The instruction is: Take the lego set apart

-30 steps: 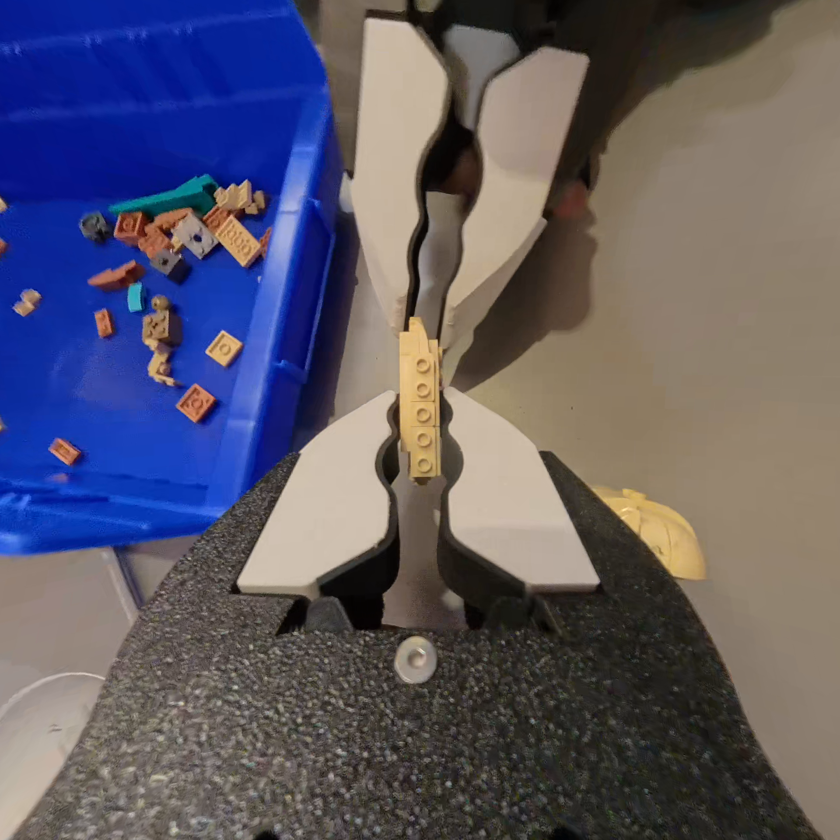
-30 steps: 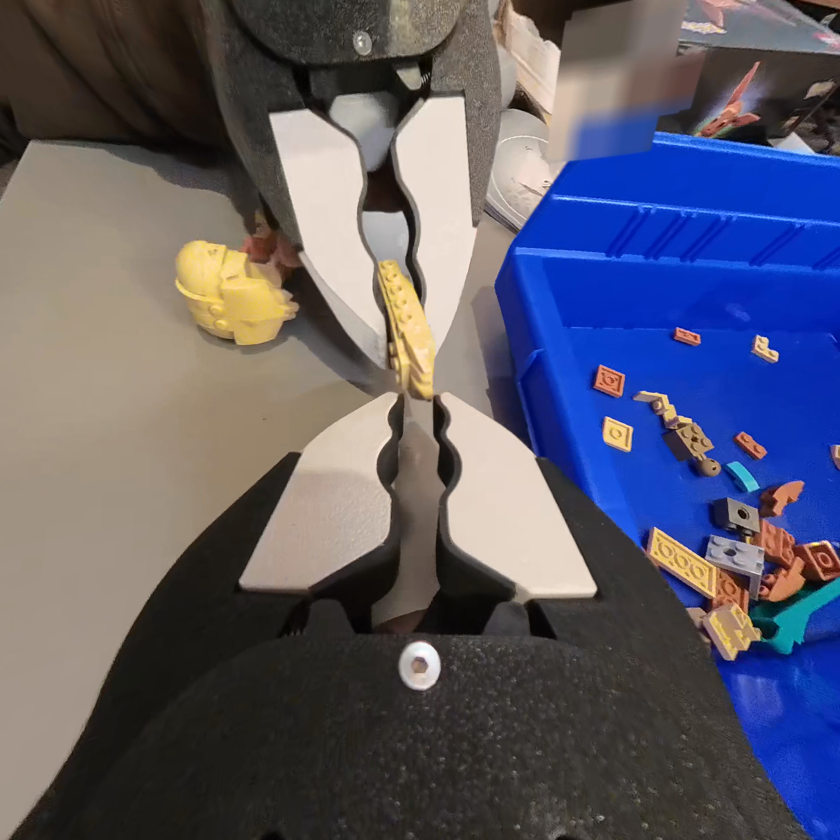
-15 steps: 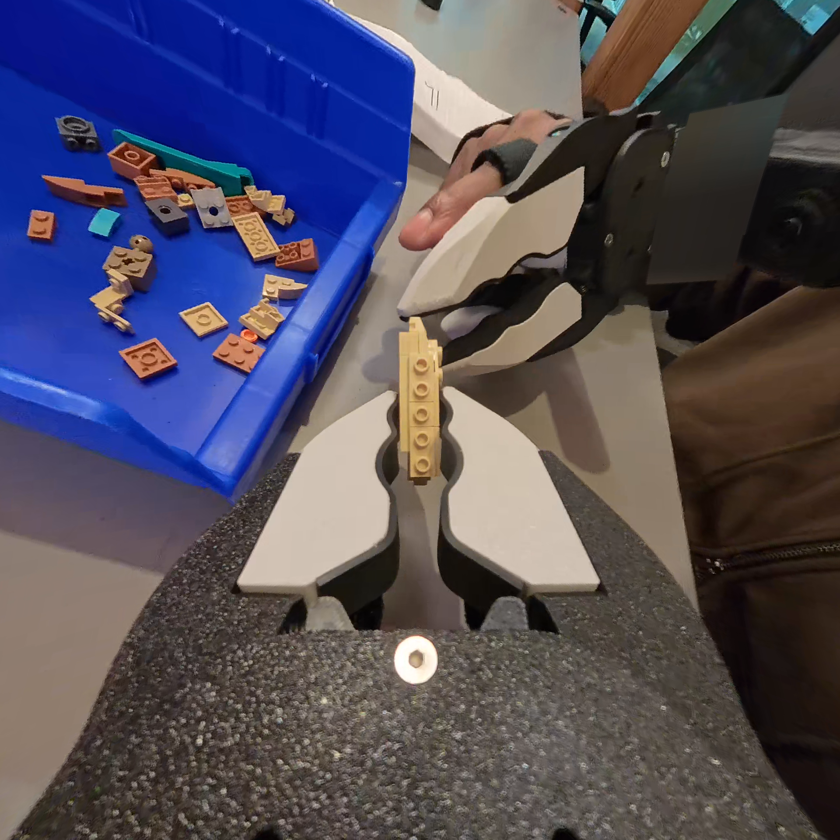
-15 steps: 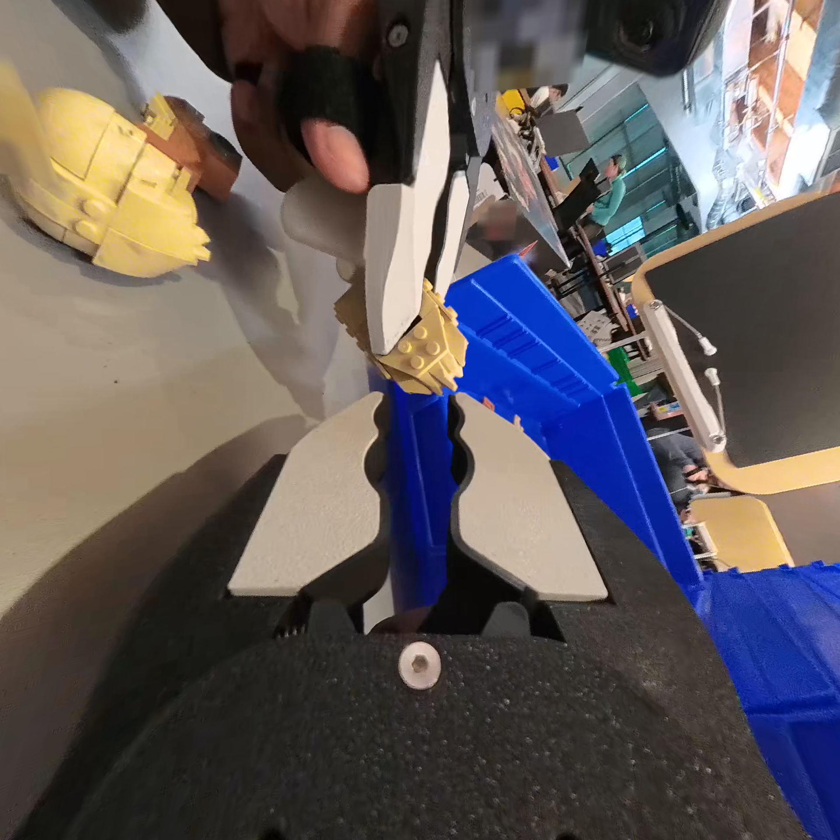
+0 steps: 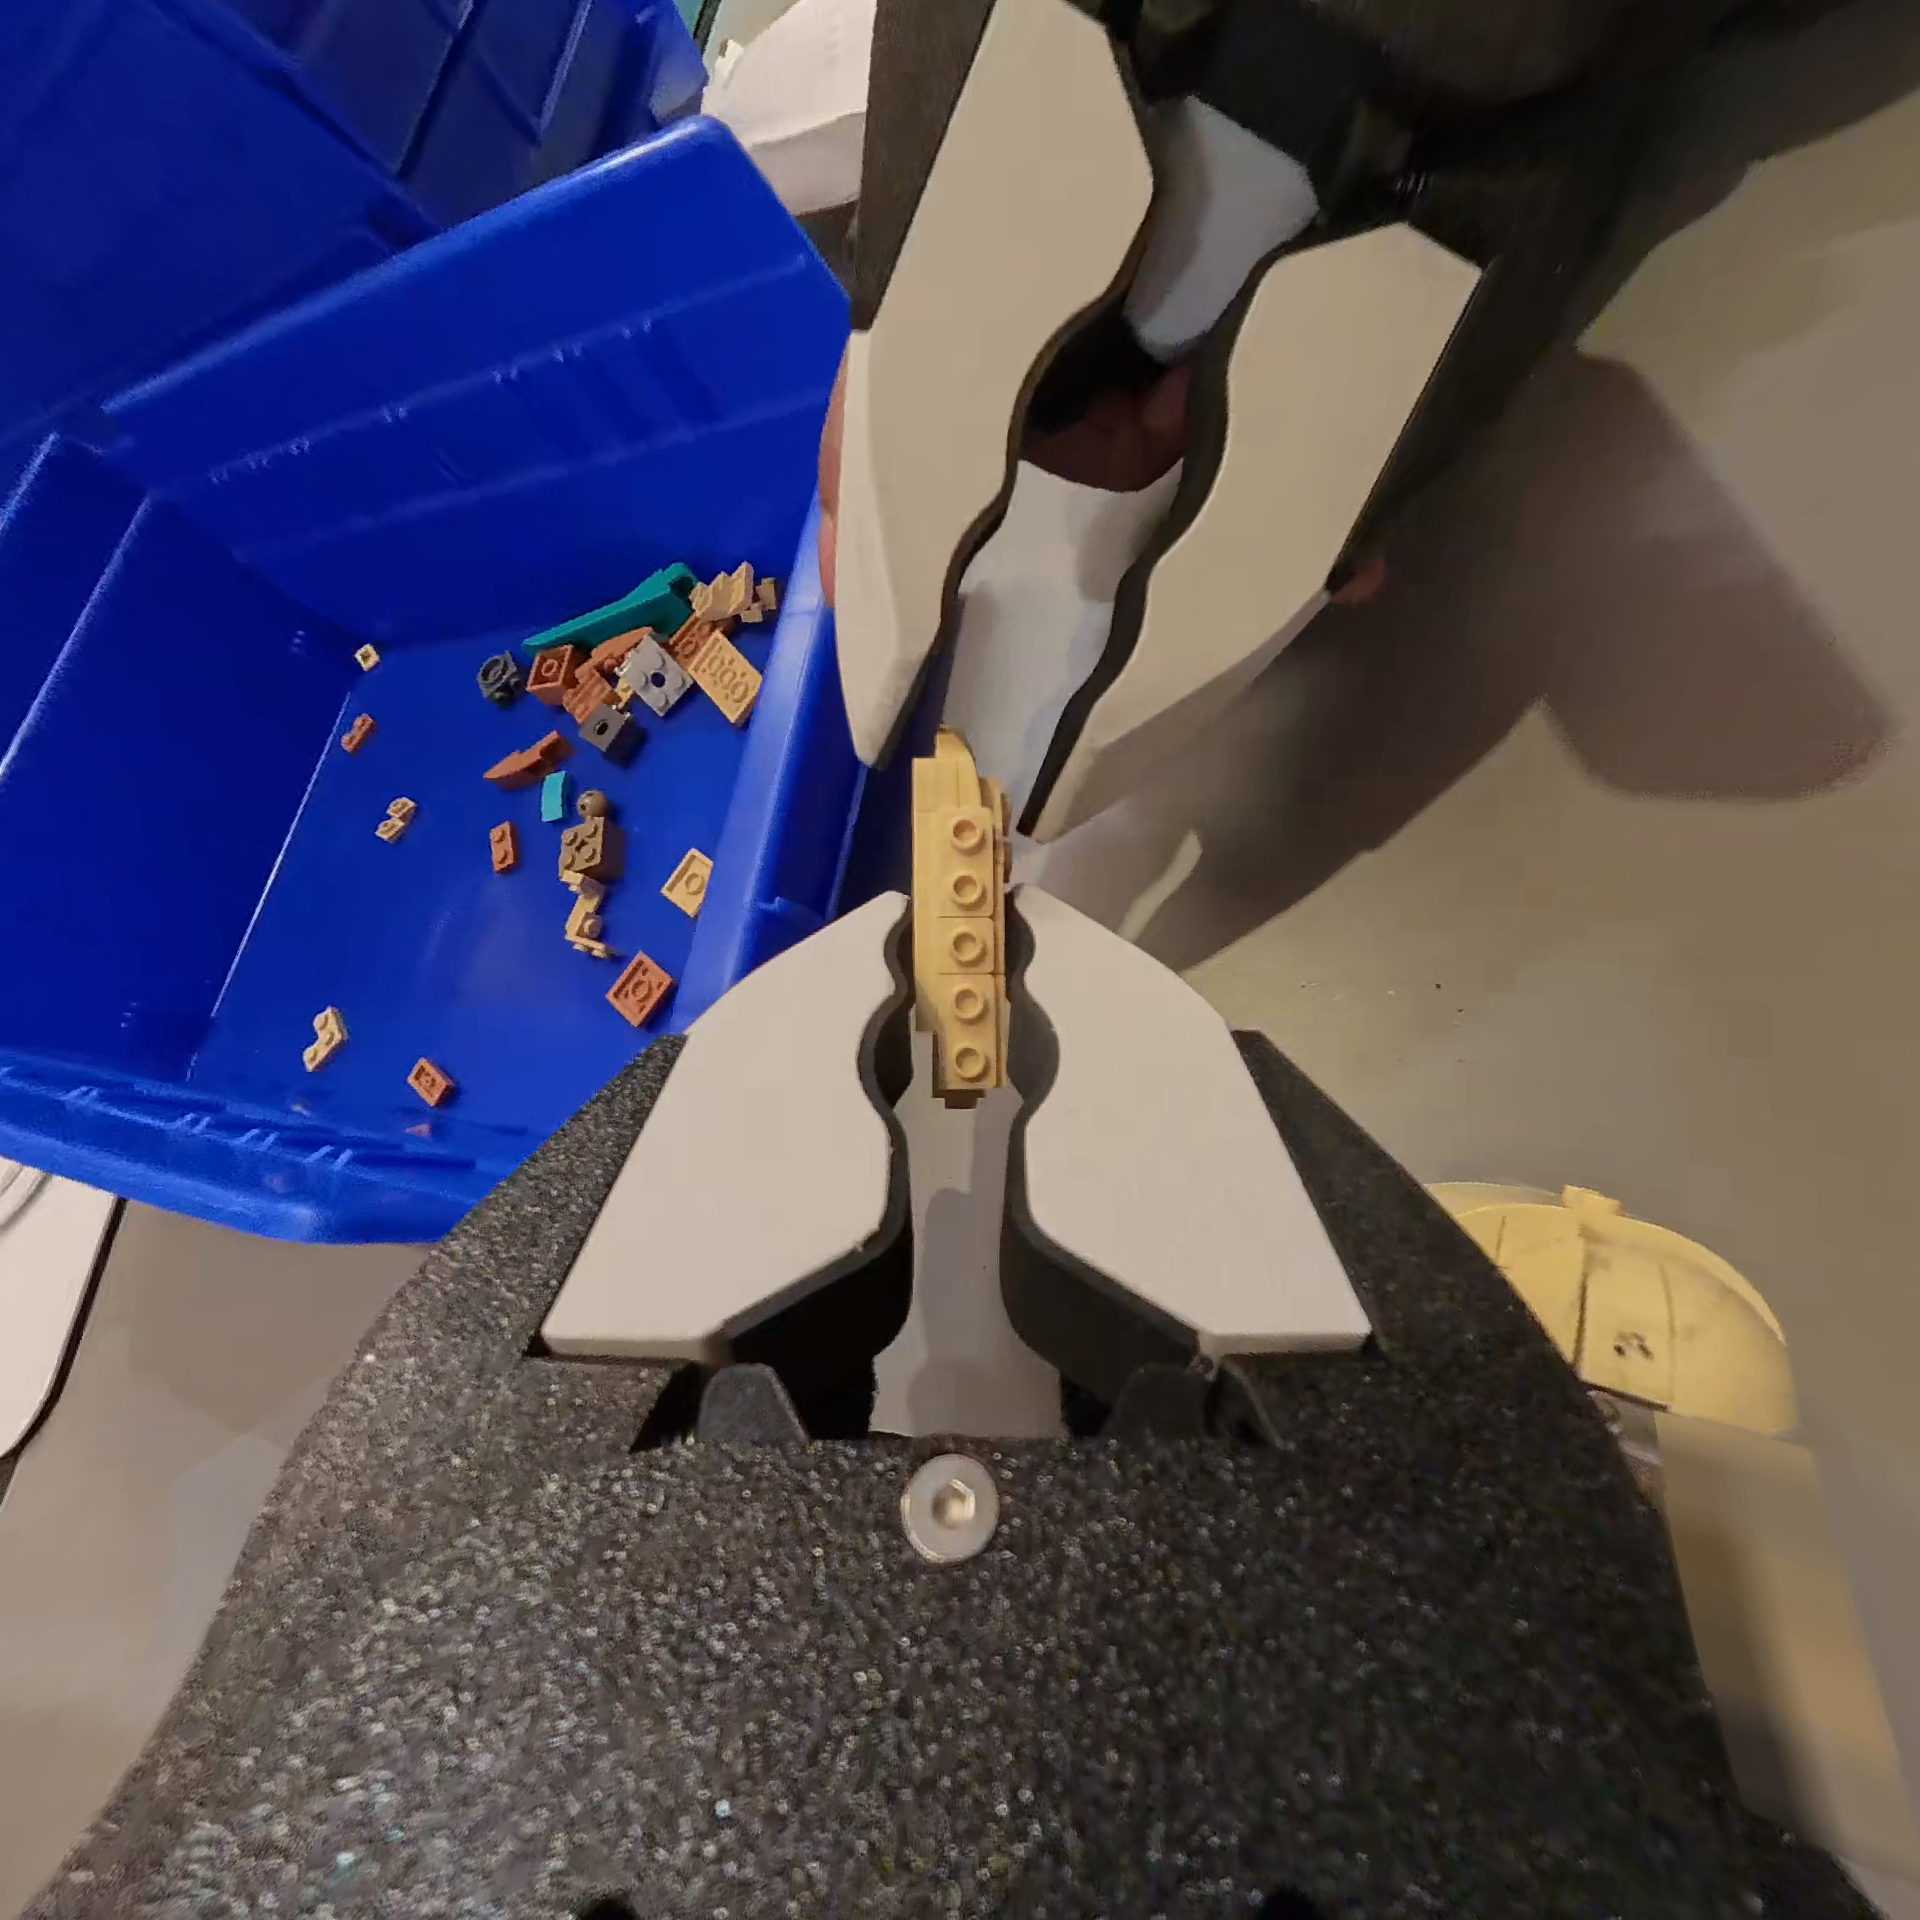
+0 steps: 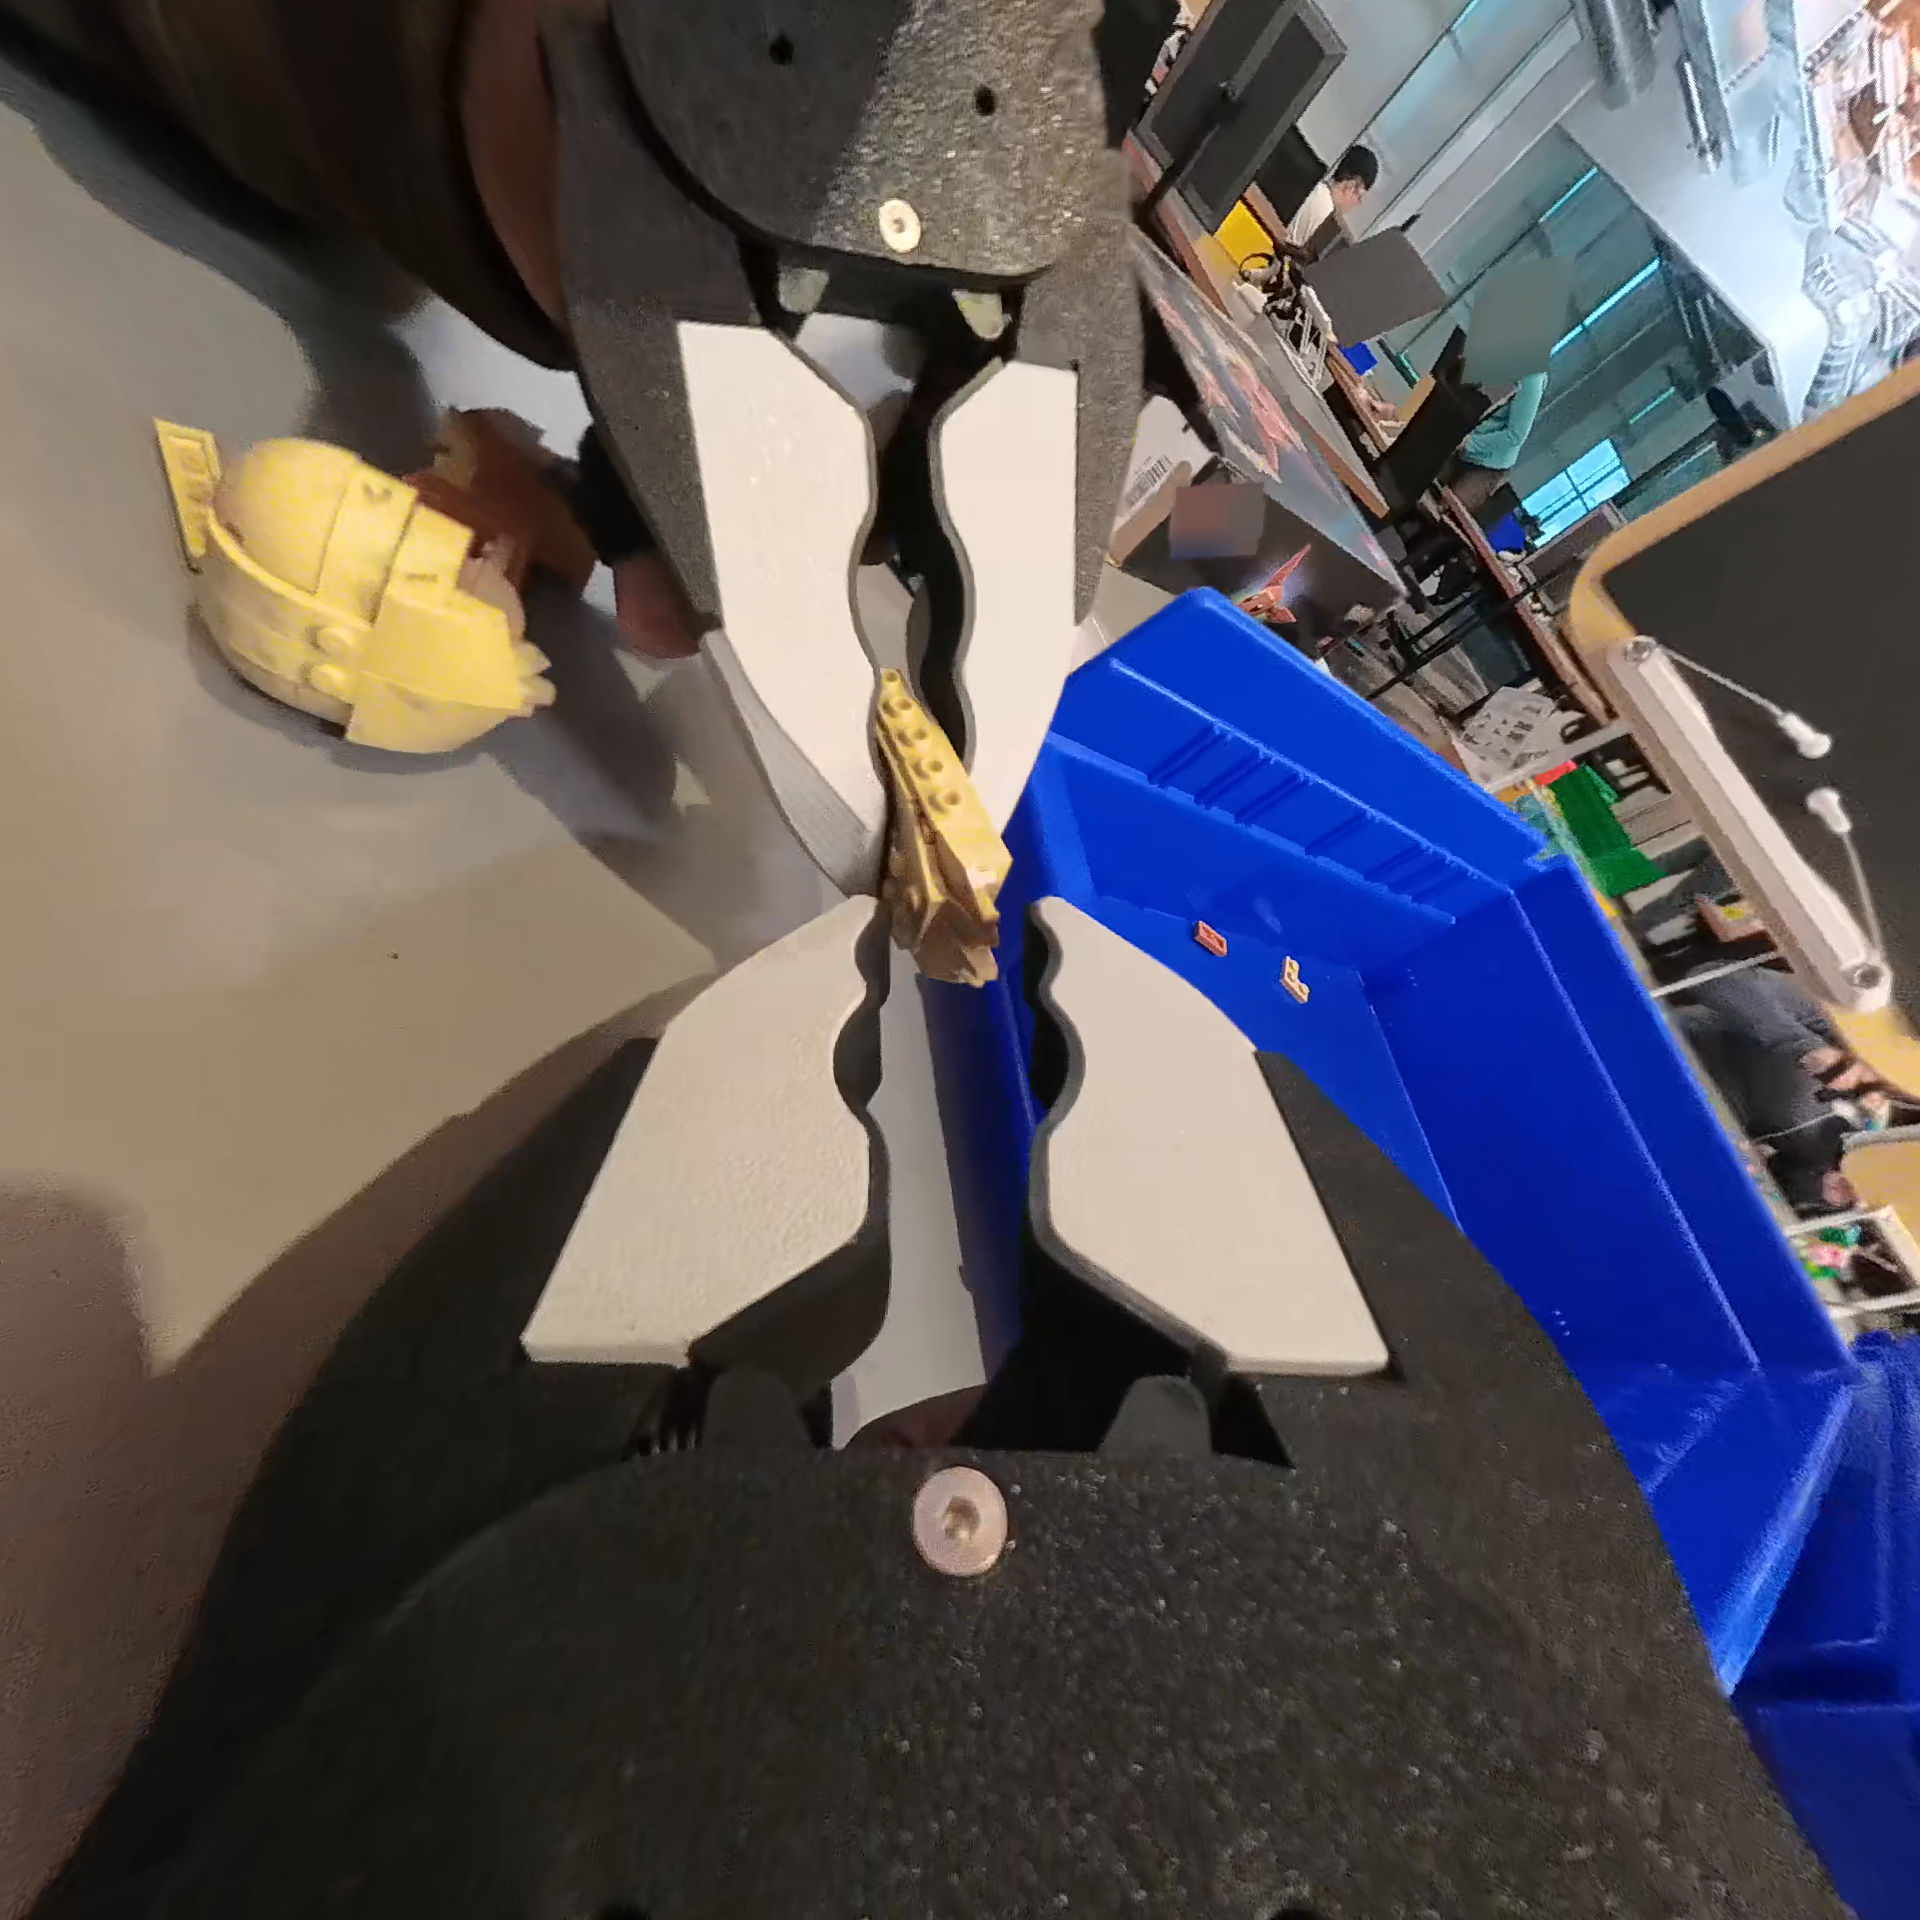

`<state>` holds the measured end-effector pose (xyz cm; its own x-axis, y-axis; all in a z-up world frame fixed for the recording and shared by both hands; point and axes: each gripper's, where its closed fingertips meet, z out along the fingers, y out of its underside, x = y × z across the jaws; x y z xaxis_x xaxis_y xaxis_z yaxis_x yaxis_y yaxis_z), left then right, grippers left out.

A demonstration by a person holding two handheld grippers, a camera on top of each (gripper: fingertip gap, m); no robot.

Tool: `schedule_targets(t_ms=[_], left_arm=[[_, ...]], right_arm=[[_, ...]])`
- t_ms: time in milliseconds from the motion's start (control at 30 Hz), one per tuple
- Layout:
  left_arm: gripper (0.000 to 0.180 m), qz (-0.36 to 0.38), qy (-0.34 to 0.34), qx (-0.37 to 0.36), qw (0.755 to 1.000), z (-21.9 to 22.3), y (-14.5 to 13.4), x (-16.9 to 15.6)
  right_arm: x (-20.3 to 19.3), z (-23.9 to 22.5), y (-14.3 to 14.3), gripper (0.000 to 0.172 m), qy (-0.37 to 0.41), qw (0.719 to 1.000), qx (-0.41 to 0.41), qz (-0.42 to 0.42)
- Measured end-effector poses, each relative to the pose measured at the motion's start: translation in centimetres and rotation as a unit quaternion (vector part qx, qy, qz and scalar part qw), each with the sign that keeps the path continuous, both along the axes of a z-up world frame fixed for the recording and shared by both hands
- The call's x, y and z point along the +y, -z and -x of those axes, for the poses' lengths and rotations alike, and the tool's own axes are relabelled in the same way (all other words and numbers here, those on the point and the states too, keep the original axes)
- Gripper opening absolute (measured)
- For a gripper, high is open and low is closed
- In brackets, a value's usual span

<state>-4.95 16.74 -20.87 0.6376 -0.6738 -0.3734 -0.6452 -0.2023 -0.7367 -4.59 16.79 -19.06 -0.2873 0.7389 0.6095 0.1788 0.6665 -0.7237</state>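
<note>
My left gripper is shut on a tan studded brick assembly, with both pads pressed on its sides and its far end sticking out past the fingertips. My right gripper is open and faces the left one tip to tip. The far end of the assembly sits between its fingertips, with a gap on the right side. In the left wrist view, the right gripper comes in from above with its fingers spread around the tip. The left gripper also shows in the right wrist view.
A blue bin stands left of the grippers with several loose small bricks inside; it also shows in the right wrist view. A pale yellow rounded brick build lies on the grey table. A hand is behind the left gripper.
The right gripper's jaws have opened off the tan assembly's tip. It swung aside, then came back tip to tip with its jaws spread. The left gripper has kept its grip throughout.
</note>
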Motion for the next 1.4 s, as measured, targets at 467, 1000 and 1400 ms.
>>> schedule_targets(t_ms=[467,1000,1400], left_arm=[[0.014,0.082,-0.063,-0.085,0.991,0.0,0.7,0.1],[0.018,0.136,-0.081,-0.176,0.972,0.0,0.4,-0.2],[0.014,0.163,-0.091,-0.265,0.946,0.6,-0.4,0.1]], right_arm=[[0.6,0.4,0.9,0.021,0.042,0.994,0.004,-0.1],[0.2,0.4,0.6,0.021,0.044,0.986,0.031,-0.157],[1.3,0.0,-0.8,0.034,0.019,0.978,0.079,-0.193]])
